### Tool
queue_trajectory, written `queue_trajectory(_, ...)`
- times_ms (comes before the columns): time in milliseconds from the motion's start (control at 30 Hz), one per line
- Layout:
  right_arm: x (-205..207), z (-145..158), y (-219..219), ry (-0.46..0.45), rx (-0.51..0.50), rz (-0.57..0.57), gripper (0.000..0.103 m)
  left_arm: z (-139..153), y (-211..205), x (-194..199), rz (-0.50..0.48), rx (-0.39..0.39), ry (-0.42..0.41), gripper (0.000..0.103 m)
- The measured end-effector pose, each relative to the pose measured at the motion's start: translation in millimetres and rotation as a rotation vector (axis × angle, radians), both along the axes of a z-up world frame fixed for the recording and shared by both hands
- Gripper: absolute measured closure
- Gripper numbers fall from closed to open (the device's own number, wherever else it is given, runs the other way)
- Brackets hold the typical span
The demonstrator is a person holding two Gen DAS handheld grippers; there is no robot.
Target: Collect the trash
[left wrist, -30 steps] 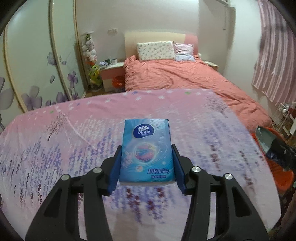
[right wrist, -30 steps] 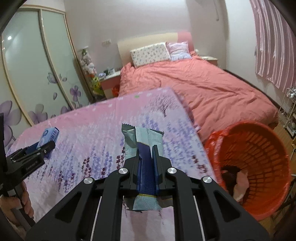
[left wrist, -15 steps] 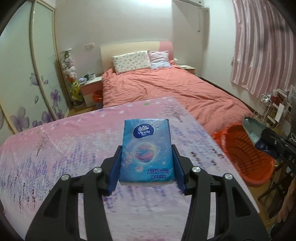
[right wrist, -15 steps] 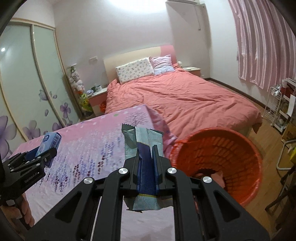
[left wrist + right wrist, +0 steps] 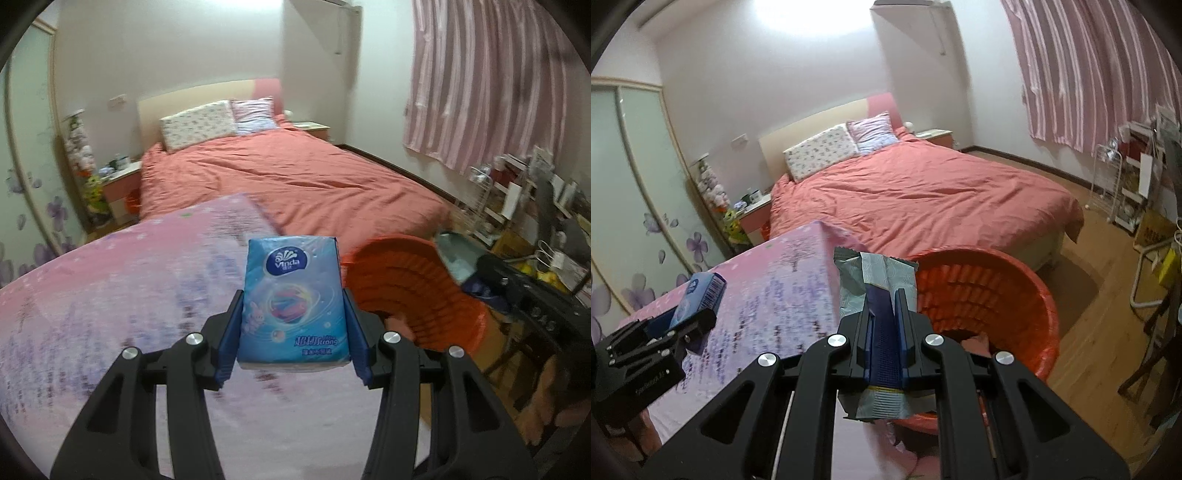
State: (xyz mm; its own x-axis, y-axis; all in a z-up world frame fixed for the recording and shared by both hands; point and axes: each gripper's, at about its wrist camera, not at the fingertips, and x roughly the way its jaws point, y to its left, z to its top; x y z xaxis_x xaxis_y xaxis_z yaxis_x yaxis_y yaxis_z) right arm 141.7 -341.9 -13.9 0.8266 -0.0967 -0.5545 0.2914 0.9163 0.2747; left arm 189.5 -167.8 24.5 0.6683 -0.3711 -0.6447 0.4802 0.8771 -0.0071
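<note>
The left gripper (image 5: 293, 314) had its fingers (image 5: 229, 343) clamped on both sides of a blue tissue pack (image 5: 293, 301), held in the air over the tabletop (image 5: 110, 295) near its edge. The right gripper (image 5: 884, 332) had its fingers pinched tight on a grey wrapper (image 5: 877, 273), carried level with the near rim of the orange basket (image 5: 1015, 295), which stood on the floor just beside the tabletop and already held some scraps.

The wrapper was the riskier of the two. It was thin and limp, gripped only along its middle, and both ends flopped free. Let go while it hung over the rim rather than the opening, it could catch the edge or drift to the floor. It might also cling to a pad instead of falling.

The pack sat well short of the basket. Released from there it would land on the tabletop. Both grippers were heading for one opening, so they could knock together above it.
</note>
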Motion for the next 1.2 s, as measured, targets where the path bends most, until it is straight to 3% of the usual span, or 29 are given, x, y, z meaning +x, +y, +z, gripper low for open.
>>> queue_trajectory(333,12,-18,-48,0.009,0.061,-0.064,0.092,-29,-97,2,-0.142,-0.006,0.072,0.053)
queue_trajectory(467,23,-30,-63,0.028,0.085,-0.073,0.089,-47,-119,13,-0.158,0.013,0.092,0.047)
queue_trajectory(600,32,-46,-75,0.056,0.137,-0.078,0.055,-61,-122,26,-0.135,0.027,0.117,0.038)
queue_trajectory(667,30,-51,-78,0.06,0.145,-0.079,0.052,-66,-118,32,-0.121,0.033,0.123,0.037)
queue_trajectory(800,19,-47,-70,0.051,0.1,-0.091,0.037,-66,-102,31,-0.091,0.047,0.107,0.029)
queue_trajectory(933,-2,-30,-52,0.008,-0.013,-0.134,0.01,-54,-70,16,-0.054,0.043,0.053,0.014)
queue_trajectory(1000,-13,-20,-44,-0.005,-0.061,-0.155,0.004,-47,-53,5,-0.025,0.035,0.025,0.004)
queue_trajectory(1200,-49,5,9,0.015,-0.282,-0.201,0.002,-26,6,-38,0.045,0.011,-0.027,0.004)
